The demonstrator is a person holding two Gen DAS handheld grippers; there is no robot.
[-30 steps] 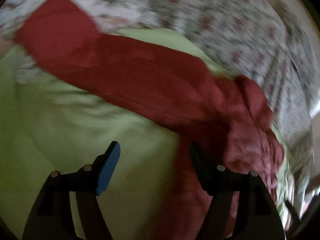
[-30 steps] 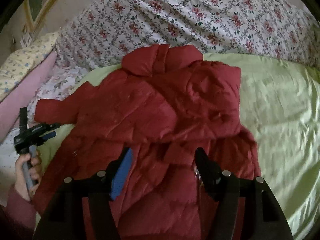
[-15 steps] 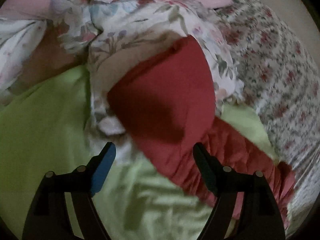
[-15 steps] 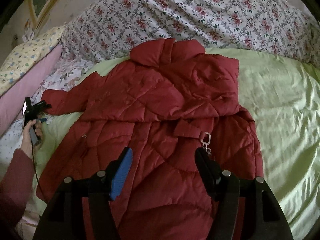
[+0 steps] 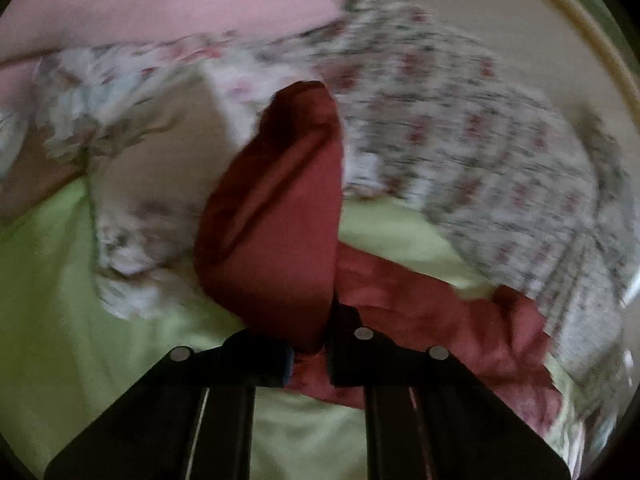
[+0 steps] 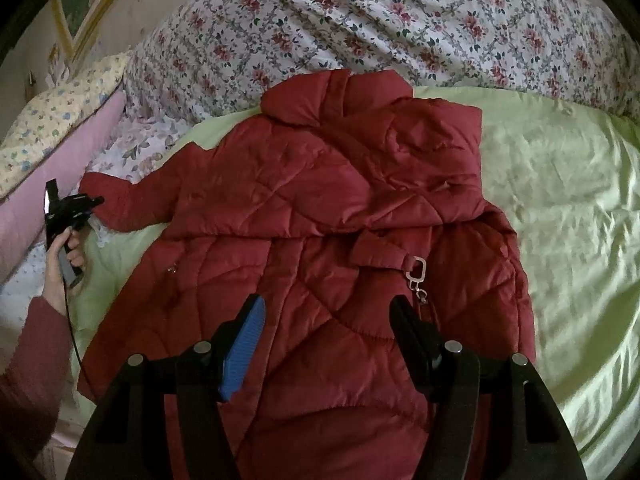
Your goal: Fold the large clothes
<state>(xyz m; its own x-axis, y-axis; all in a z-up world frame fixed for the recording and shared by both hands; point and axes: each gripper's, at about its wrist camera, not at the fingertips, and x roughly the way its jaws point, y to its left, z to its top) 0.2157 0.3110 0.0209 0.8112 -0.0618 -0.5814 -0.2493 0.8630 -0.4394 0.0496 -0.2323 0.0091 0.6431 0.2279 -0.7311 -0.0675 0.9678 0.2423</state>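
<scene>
Since half a second ago the left gripper [image 5: 307, 354] has closed its jaws on the end of the coat's sleeve [image 5: 276, 216], which then lay loose between them; the right gripper [image 6: 326, 340] has barely shifted. The red quilted coat [image 6: 320, 220] lies spread across the green sheet [image 6: 568, 208] on the bed, collar toward the flowered quilt [image 6: 380, 24] and hem toward the right wrist camera. Its one visible sleeve reaches out to the left side, where the cuff meets the left gripper [image 6: 74, 206], held in the person's left hand [image 6: 60, 256]. In the left wrist view the sleeve rises from the pinched jaws and stands up against the blurred bedding behind. A strap with a metal clip [image 6: 416, 276] lies near the coat's middle, just ahead of the right gripper's dark finger. The right gripper hovers over the lower part of the coat with its jaws wide apart, holding nothing. A pink cushion [image 6: 48, 208] and a pale flowered pillow [image 6: 56, 120] lie along the left edge of the bed.
</scene>
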